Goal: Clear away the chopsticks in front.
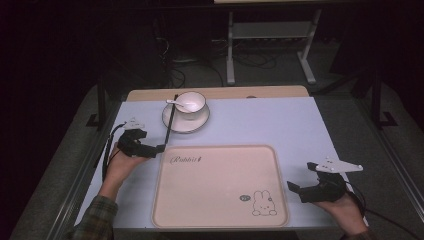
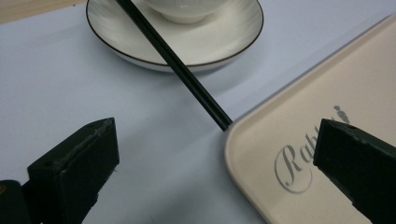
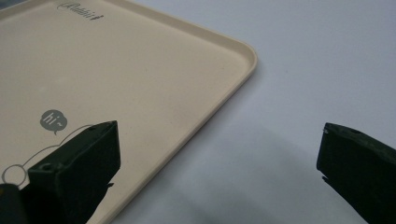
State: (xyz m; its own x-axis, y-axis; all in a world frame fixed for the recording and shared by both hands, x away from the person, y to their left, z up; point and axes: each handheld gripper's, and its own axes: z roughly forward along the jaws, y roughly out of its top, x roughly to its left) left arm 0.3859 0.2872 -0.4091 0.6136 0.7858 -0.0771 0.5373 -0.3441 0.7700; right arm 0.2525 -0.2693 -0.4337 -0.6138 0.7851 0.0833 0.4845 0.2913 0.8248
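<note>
A white bowl with a white spoon stands on a dark-rimmed saucer at the back left. A black chopstick slopes from the saucer down to the beige rabbit tray's far left corner. My left gripper stands open just left of that corner. In the left gripper view its jaws straddle the chopstick's lower end, without touching it, with the saucer beyond and the tray at right. My right gripper is open beside the tray's right edge, its jaws holding nothing.
The pale table top has a wooden strip along its back edge and dark rails at both sides. A metal stand and cables sit on the floor behind. A sleeve and hands come in at the bottom corners.
</note>
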